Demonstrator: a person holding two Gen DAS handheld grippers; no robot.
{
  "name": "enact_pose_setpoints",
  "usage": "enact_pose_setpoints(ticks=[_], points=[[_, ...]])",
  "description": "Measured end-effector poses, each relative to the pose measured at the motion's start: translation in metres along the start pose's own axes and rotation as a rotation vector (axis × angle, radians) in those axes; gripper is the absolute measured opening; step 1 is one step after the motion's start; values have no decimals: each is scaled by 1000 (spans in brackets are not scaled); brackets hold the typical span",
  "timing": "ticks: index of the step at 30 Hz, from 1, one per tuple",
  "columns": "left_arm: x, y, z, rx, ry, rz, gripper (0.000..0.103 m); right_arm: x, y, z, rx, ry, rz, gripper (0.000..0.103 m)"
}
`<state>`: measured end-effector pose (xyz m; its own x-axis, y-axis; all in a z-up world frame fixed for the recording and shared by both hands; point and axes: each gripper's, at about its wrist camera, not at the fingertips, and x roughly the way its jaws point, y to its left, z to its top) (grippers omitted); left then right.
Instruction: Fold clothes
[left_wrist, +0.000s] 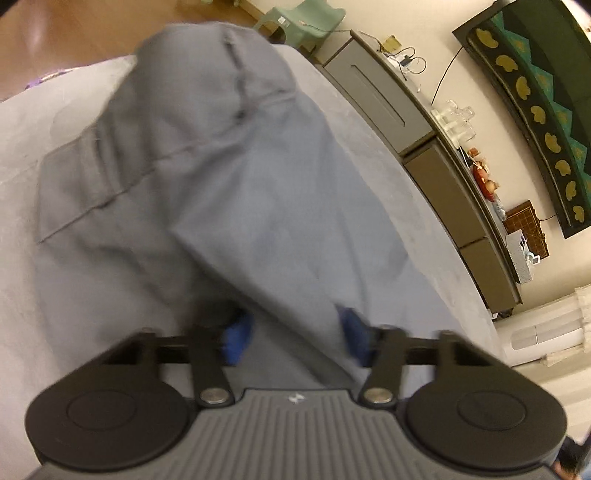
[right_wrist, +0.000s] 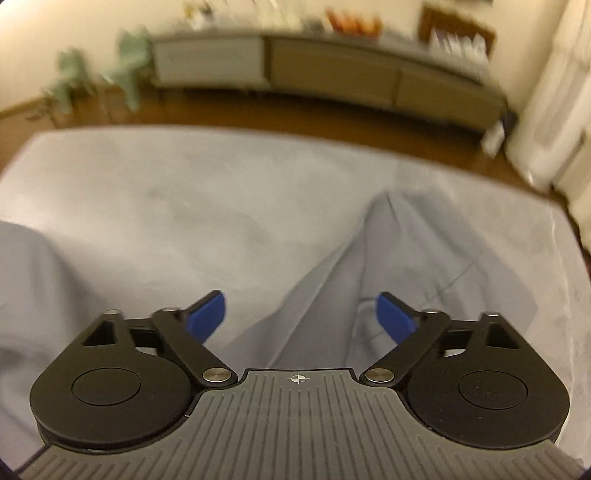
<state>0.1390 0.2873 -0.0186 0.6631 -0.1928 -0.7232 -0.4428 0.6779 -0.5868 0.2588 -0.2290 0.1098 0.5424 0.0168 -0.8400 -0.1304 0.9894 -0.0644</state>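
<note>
A grey garment (left_wrist: 207, 177) with stitched seams lies spread on the pale grey cover (left_wrist: 44, 122). One edge of it is folded over into a ridge that runs down toward my left gripper (left_wrist: 295, 332). Its blue pads (left_wrist: 238, 332) stand apart on either side of that ridge. The picture is blurred there, and I see no clear pinch on the cloth. In the right wrist view another part of the grey garment (right_wrist: 332, 280) rises in a peaked fold. My right gripper (right_wrist: 300, 319) hovers over it, wide open, with nothing held between its fingers (right_wrist: 207, 317).
Beyond the covered surface (right_wrist: 147, 192) lies a wooden floor (right_wrist: 295, 122). A long low sideboard (right_wrist: 332, 70) with clutter on top stands against the wall, with green chairs (right_wrist: 129, 62) to its left. A dark wall hanging (left_wrist: 535, 92) and a white unit (left_wrist: 535, 332) are to the right.
</note>
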Motion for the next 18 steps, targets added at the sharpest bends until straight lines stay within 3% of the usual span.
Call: enact_pose_setpoints(ticks=[1, 2, 3, 5, 6, 11, 14, 16, 18], points=[[0, 2, 0, 8, -1, -19, 15, 13, -6, 2, 16, 40, 14, 72], [-1, 3, -1, 19, -1, -39, 5, 23, -13, 3, 39, 75, 30, 45], [-2, 2, -1, 37, -6, -44, 4, 33, -18, 4, 58, 104, 38, 21], [-6, -3, -3, 72, -23, -53, 2, 40, -24, 9, 60, 109, 33, 12], [-8, -5, -2, 76, -33, -62, 2, 30, -29, 6, 67, 71, 35, 7], [-59, 1, -5, 23, -122, -236, 2, -77, -70, -29, 199, -309, 79, 1], [-91, 27, -16, -7, -147, -298, 2, -165, -92, -121, 289, -518, 110, 2], [-89, 41, -20, -22, -106, -278, 2, -177, -93, -193, 346, -496, 125, 3], [-78, 49, -23, -13, -59, -207, 2, -158, -87, -251, 387, -387, 110, 10]])
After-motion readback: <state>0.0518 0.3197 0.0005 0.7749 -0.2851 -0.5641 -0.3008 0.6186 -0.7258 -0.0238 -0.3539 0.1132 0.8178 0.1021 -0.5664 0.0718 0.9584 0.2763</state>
